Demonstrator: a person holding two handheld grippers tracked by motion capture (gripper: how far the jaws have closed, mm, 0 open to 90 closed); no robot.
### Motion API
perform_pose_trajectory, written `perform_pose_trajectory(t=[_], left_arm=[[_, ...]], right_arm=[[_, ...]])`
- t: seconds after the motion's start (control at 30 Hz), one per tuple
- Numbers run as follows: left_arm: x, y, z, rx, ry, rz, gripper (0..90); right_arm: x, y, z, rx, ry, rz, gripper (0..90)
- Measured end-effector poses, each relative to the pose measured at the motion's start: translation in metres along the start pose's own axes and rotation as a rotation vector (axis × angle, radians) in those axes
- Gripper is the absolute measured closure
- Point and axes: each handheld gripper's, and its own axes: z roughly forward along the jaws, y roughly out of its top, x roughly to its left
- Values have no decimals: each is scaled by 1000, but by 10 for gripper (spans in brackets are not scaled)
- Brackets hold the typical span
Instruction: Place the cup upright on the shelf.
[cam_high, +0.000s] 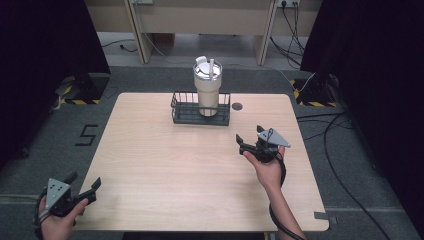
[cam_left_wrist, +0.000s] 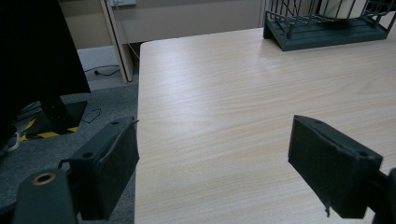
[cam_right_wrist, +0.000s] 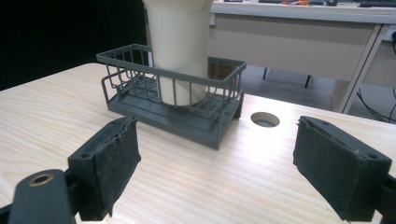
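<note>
A cream tumbler (cam_high: 207, 87) with a lid and straw stands upright inside a dark wire basket (cam_high: 183, 114) at the back middle of the table. In the right gripper view the tumbler (cam_right_wrist: 180, 51) rises out of the basket (cam_right_wrist: 140, 109) just ahead. My right gripper (cam_high: 250, 135) hovers open over the table, to the right of and nearer than the basket, jaws empty. My left gripper (cam_high: 84, 182) is open at the table's near left corner, partly beyond the left edge, holding nothing. Its view shows the basket (cam_left_wrist: 327, 32) far off at top right.
A round cable hole (cam_high: 237, 106) sits in the wooden table (cam_high: 165, 170) just right of the basket. Black stands with hazard tape (cam_high: 80, 90) flank the table on the grey floor. Cables (cam_high: 340, 125) trail at the right. A desk (cam_high: 200, 20) stands behind.
</note>
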Motion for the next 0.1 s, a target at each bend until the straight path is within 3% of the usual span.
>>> perform_pose_trajectory(t=[0.1], left_arm=[[0, 0, 0, 0, 0, 1, 153]], right_arm=[[0, -2, -4, 0, -1, 0, 147]])
